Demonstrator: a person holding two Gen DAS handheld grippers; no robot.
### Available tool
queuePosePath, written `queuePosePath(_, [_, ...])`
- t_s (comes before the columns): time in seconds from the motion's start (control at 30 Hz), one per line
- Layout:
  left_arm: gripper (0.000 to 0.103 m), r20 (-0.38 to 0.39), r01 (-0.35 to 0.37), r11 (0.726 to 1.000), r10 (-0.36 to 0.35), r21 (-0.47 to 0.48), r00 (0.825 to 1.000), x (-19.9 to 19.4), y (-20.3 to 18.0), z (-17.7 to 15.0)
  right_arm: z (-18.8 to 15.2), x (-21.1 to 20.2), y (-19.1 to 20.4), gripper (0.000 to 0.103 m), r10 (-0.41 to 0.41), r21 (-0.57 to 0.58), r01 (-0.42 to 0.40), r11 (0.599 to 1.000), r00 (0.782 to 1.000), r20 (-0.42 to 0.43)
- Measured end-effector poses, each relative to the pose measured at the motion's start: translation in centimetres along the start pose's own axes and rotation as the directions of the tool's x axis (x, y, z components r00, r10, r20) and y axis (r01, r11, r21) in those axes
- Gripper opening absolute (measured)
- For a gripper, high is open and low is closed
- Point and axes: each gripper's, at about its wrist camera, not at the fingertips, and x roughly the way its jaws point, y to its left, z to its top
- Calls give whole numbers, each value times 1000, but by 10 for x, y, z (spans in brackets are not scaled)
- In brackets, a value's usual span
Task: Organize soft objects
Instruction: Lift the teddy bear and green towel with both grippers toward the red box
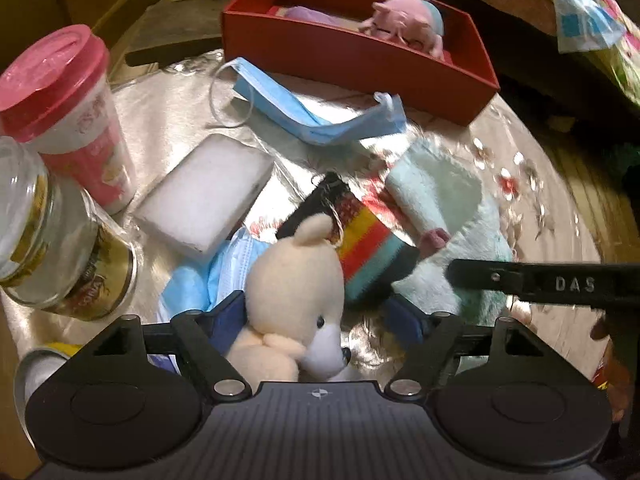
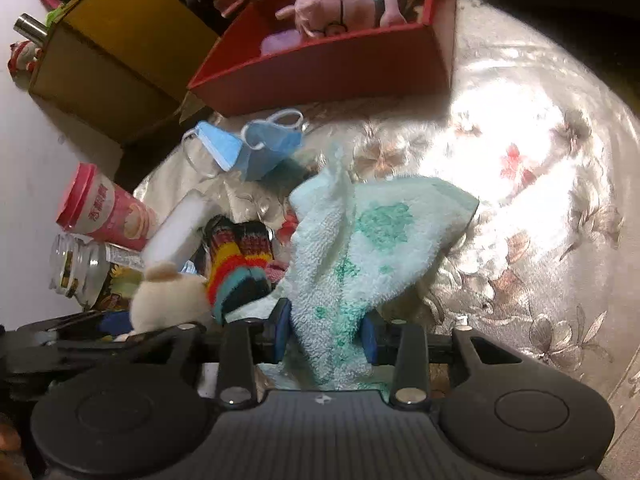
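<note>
A cream teddy bear lies on the table between the blue pads of my left gripper, which is open; the right pad stands clear of the bear. My right gripper is shut on a pale green towel, which it holds up in a bunch. The towel lies right of the bear in the left wrist view. Striped socks rest against the bear's head. The red box at the back holds a pink plush. The bear also shows at the lower left of the right wrist view.
A blue face mask lies in front of the box, and another one under the bear. A white sponge, a pink-lidded cup and a glass jar stand left. A cardboard box sits beyond the shiny flowered tablecloth.
</note>
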Motion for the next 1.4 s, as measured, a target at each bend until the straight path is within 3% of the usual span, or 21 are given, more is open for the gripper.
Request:
queuePosePath(0.1, [68, 5, -39, 998, 39, 59, 999, 0, -12, -7, -1, 4, -2, 32, -14, 23, 14, 1000, 1000, -23])
queuePosePath(0.2, [48, 8, -106, 990, 106, 90, 994, 3, -16, -12, -3, 5, -2, 32, -11, 1, 11, 1000, 1000, -24])
queuePosePath(0.23, [46, 11, -114, 989, 113, 92, 993, 3, -15, -13, -4, 4, -1, 30, -11, -9, 11, 1000, 1000, -21])
queuePosePath(0.27, [43, 18, -114, 989, 113, 95, 993, 1, -15, -13, -4, 2, 0, 20, -5, -15, 5, 1000, 1000, -17])
queuePosePath(0.37, [42, 65, -128, 986, 121, 106, 990, -11, -18, -14, -6, -7, 4, 9, 19, -33, -20, 999, 1000, -6])
queuePosePath(0.5, [41, 140, -129, 984, 111, 122, 984, -32, -26, -14, -8, -24, 8, 6, 57, -41, -56, 998, 998, 32])
queuePosePath(0.8, [41, 252, -108, 989, 79, 103, 965, -62, -35, -2, -2, -66, 23, 5, 165, -58, -157, 986, 973, 160])
queuePosePath(1.07, [41, 327, -64, 997, 47, 40, 944, -80, -31, 16, 7, -90, 27, 5, 177, -78, -162, 984, 945, 277])
queuePosePath(1.33, [41, 368, -8, 1000, 7, 2, 930, -90, -28, 31, 19, -102, 33, 5, 203, -87, -185, 979, 924, 323])
queuePosePath(1.4, [41, 378, 14, 1000, -8, -13, 926, -93, -25, 35, 23, -107, 30, 5, 236, -72, -226, 972, 913, 333])
